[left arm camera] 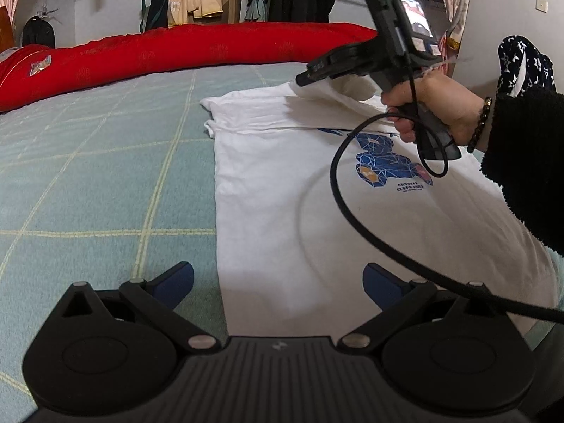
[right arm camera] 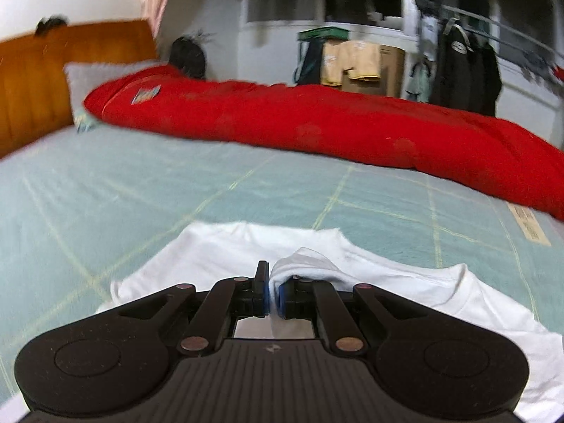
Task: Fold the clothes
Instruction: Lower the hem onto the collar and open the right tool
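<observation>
- A red quilt [left arm camera: 183,47] lies rolled along the far side of the bed, left of centre in the left wrist view, on a pale green checked sheet [left arm camera: 105,176].
- The left gripper [left arm camera: 278,283] hovers low over the near edge of a white T-shirt [left arm camera: 282,194] — its blue-padded fingers [left arm camera: 179,278] spread wide and released, gripping nothing, one above bare sheet and the other above the cloth.
- The T-shirt lies flat on the sheet, print side up, with a blue graphic [left arm camera: 384,162] on its chest and one sleeve folded over near the collar end.
- Farther right, the right gripper [left arm camera: 305,77], held in the person's right hand [left arm camera: 433,105], reaches over the upper part of the shirt; a black cable [left arm camera: 338,190] loops from it across the cloth.
- From the right wrist view, the right gripper [right arm camera: 273,294] is clenched on a raised fold of the T-shirt [right arm camera: 306,264] — fabric is pinched between its blue pads and bunches up just beyond them.
- Behind it, the red quilt [right arm camera: 317,123] runs across the bed toward a wooden headboard [right arm camera: 53,74], with dark jackets [right arm camera: 465,70] hanging at the right.
</observation>
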{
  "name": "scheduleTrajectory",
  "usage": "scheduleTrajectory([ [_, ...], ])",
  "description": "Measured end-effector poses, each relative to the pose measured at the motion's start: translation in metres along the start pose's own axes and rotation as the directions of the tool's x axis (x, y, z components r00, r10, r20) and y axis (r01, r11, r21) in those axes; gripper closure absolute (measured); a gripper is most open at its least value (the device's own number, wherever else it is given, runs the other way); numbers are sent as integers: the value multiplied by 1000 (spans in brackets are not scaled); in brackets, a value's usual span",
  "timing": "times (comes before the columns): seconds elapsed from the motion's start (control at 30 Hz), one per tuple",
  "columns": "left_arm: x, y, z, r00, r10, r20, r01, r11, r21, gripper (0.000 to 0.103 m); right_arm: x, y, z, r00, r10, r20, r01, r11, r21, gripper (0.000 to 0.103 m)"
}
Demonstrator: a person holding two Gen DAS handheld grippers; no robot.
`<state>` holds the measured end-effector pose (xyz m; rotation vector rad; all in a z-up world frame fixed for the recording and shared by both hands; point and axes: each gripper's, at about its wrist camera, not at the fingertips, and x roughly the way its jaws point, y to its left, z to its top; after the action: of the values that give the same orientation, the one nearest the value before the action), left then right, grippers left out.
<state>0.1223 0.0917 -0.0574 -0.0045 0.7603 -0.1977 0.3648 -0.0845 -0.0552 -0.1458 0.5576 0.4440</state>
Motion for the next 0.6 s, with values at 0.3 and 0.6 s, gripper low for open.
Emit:
scheduleTrajectory([
  [0.3,1,1,-2,1000,-6,-6,6,1000,-7,2,17,12,-8,997,13,-72,-18,997,-74,92],
  [0.6,-1,1,-5,1000,-11,-3,11,1000,-12,2,24,29,-13,995,-19,-97,-2,977,-213,92],
])
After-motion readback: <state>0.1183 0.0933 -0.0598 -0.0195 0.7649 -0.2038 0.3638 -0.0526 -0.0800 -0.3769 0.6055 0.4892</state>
